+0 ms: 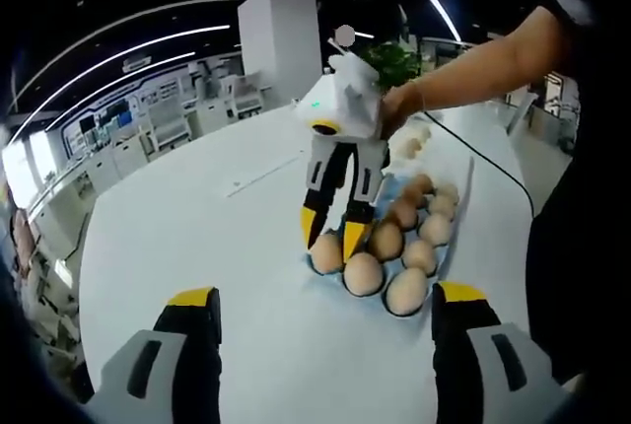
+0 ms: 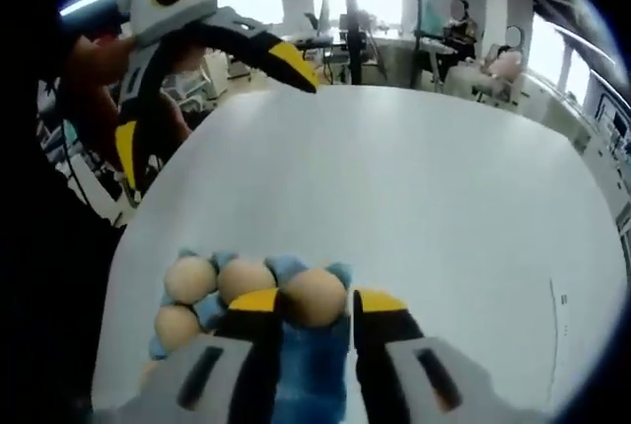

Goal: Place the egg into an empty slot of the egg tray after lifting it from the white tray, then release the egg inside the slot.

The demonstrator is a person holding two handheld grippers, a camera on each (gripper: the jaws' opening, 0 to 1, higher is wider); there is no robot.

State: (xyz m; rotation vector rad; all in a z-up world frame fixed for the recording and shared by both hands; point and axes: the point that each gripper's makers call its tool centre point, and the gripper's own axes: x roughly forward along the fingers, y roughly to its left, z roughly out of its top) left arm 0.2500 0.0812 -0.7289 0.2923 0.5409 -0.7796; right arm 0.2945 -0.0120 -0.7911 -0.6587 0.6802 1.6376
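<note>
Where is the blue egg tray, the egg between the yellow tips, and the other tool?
egg tray (image 2: 306, 370): right gripper view, its bare blue middle.
egg (image 2: 314, 297): right gripper view, its rounded top.
left tool (image 2: 212, 99): right gripper view, between its tips.

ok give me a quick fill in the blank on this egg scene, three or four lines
1. The right claw reaches down over the blue moulded ____ tray.
2. The brown oval egg sits between this claw's ____-tipped fingers.
3. The tray rests on a large ____ table.
4. The left claw hangs ____, holding nothing.

Missing words: egg; yellow; white; open
</note>
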